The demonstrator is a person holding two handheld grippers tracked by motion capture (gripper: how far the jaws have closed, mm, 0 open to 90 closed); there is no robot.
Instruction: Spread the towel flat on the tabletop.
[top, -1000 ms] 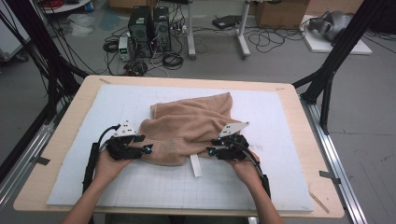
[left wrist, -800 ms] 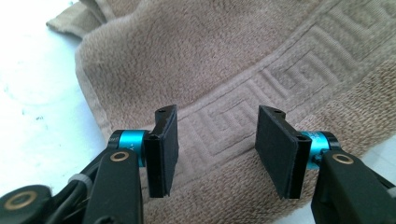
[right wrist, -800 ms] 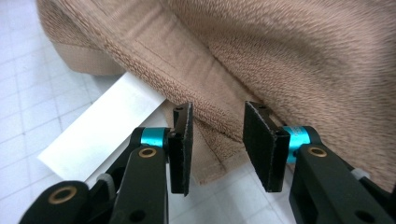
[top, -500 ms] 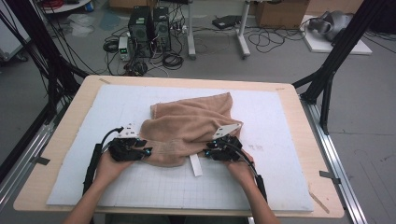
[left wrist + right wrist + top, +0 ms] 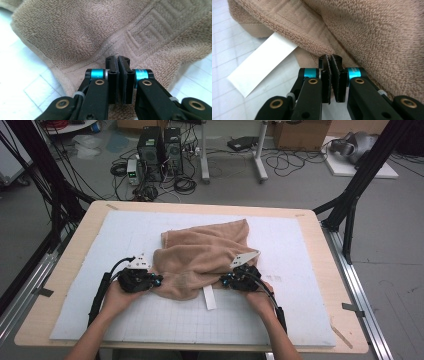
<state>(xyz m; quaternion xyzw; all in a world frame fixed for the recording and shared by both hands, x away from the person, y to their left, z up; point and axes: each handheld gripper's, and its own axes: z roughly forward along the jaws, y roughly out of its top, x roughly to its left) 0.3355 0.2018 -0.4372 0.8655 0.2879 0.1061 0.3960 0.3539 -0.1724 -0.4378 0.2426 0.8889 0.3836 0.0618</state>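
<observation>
A crumpled tan towel lies on the white gridded mat. My left gripper is at the towel's near left edge, and its jaws have just been closing. In the left gripper view the gripper has its pads pressed together over the towel's woven border. My right gripper is at the near right edge and has also just been closing. In the right gripper view the gripper pinches the hem of the towel. A white label sticks out from under the towel beside it.
The white label lies on the mat between my hands. The mat covers a wooden table with metal rails along both sides. Black frame legs stand at the far corners, with computers and cables on the floor beyond.
Both pairs of jaws have closed onto the towel's near edge. The hands have hardly shifted and the towel lies as before.
</observation>
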